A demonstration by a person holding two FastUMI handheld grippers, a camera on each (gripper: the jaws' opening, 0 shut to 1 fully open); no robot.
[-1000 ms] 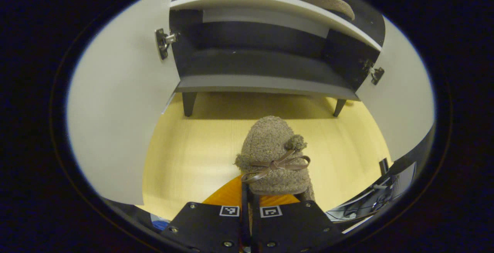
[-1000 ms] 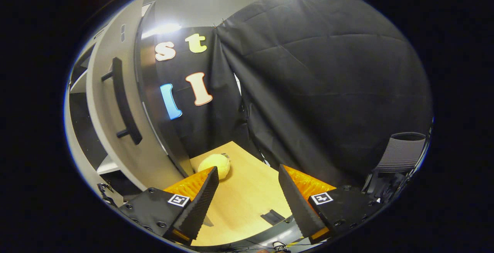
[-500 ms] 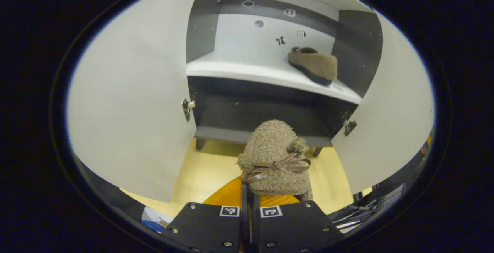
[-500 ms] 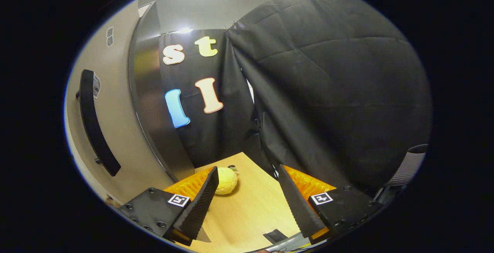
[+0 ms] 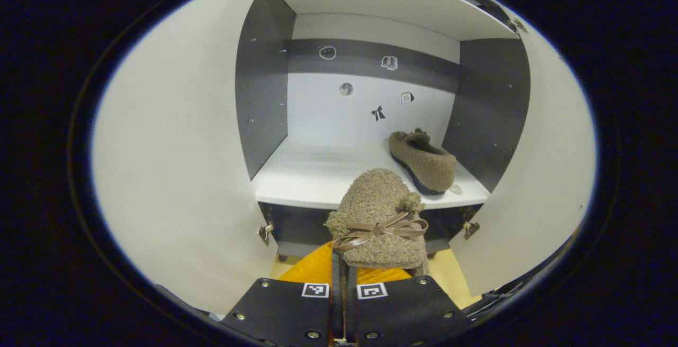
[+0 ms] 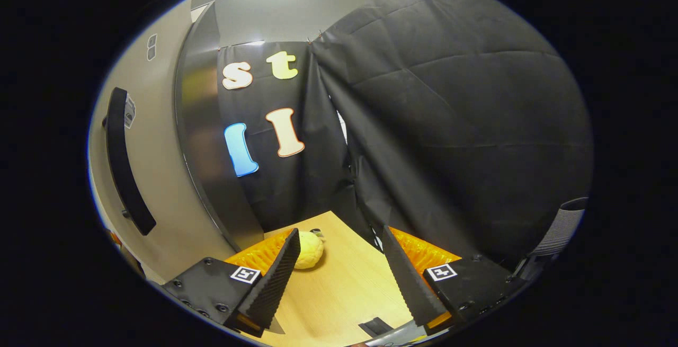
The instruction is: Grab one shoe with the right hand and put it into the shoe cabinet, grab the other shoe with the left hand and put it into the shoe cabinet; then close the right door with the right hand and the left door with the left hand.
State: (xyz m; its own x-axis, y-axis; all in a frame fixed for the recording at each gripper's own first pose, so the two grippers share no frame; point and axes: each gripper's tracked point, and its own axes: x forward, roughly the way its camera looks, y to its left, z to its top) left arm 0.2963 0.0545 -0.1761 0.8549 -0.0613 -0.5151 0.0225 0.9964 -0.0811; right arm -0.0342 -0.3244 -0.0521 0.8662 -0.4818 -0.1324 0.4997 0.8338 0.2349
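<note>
Gripping the fuzzy brown slipper with a ribbon bow (image 5: 378, 220) in the left gripper (image 5: 341, 275), just before the white cabinet shelf (image 5: 318, 180). Risking a toe snag on the shelf edge. Holding the right gripper (image 6: 339, 267) wide, empty, beside the grey door's black handle (image 6: 124, 161).

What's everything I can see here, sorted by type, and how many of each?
Fuzzy brown shoes: 2, one held, one on the cabinet shelf
Open cabinet doors: 2
Door handle: 1
Yellow plush toy: 1
Grippers: 2
Total: 8
</note>
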